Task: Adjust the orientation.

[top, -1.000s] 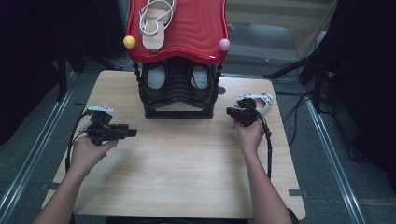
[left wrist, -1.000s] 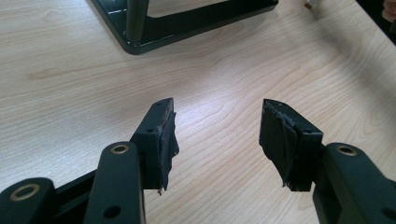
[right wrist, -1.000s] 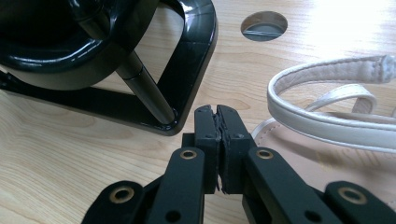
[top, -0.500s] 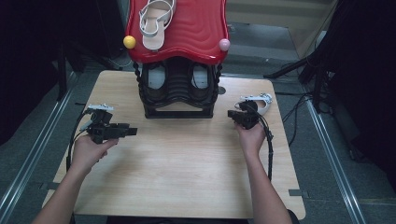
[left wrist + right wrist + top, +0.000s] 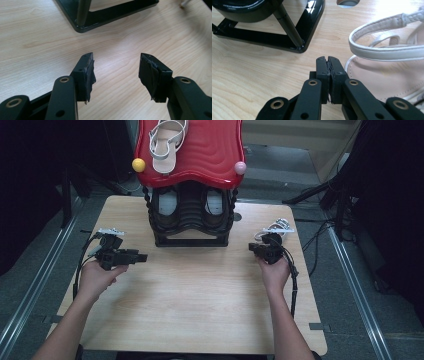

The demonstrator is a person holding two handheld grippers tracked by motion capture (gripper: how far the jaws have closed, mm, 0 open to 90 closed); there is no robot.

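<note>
The left hand-held gripper (image 5: 142, 256) is held low over the bare desk (image 5: 200, 320), left of the black shoe rack (image 5: 190, 227), its jaws spread wide with nothing between them. The right hand-held gripper (image 5: 328, 62) is seen pressed fully closed and empty, just beside the white strappy sandal (image 5: 387, 62) lying on the desk right of the rack.

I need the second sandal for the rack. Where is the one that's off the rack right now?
The white strappy sandal lies on the wooden table at its right side, just beyond the shut right tongs and right of the black shoe rack.
</note>
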